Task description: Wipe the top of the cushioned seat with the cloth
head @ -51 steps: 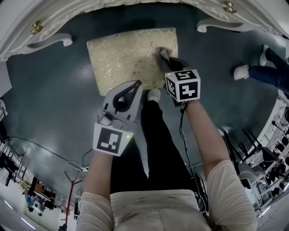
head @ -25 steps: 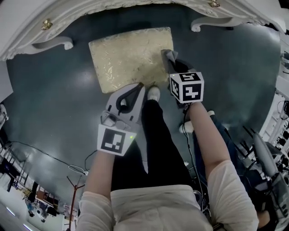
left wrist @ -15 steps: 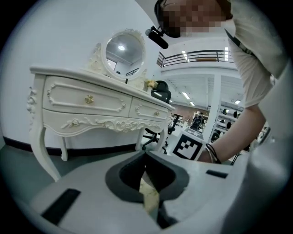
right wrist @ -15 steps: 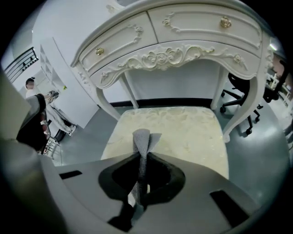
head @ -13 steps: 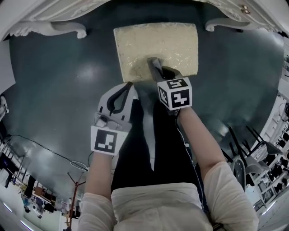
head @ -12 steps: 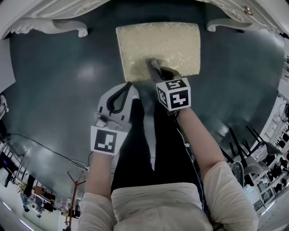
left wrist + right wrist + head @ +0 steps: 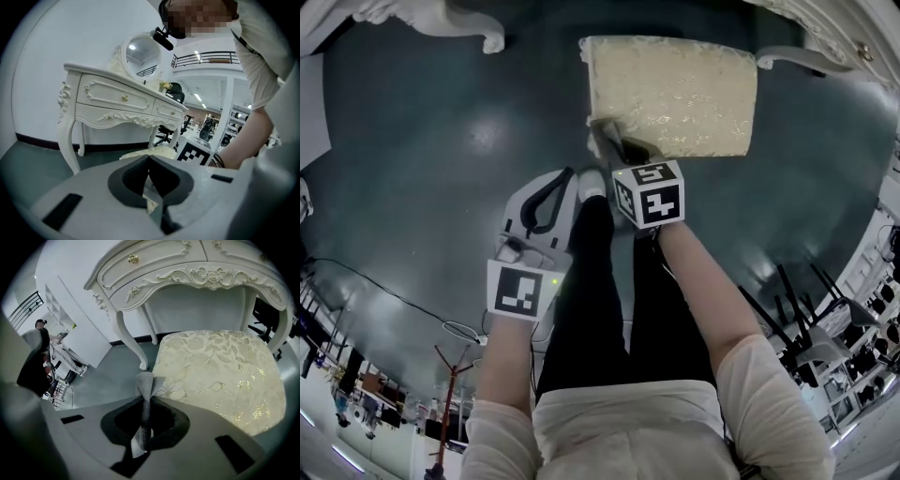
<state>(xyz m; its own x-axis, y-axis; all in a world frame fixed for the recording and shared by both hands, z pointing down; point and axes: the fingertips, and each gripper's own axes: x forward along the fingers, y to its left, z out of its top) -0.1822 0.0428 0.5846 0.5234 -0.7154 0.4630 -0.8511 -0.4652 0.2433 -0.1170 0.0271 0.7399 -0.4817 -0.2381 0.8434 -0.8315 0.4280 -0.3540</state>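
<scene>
The left gripper [image 7: 561,180] is held off to the side with its jaws brought together; nothing is pinched between them, and the cushioned seat [image 7: 220,371] is only glimpsed beyond their tips. The right gripper [image 7: 607,148] is clamped on the cloth [image 7: 144,383], a grey fold of which sticks out ahead of the jaws. That fold is placed at the seat's near corner, with most of the cushion spread ahead and to the right of the jaws. Whether the fold is pressed onto the fabric cannot be told.

The wiping is judged to be under way. No mark is left on the patterned top, so the share already covered cannot be read, and the broad area right of the jaws is presumed still to be passed over.

Counted: two grippers, one cloth, one seat, and one white dressing table [image 7: 187,273] behind it.
</scene>
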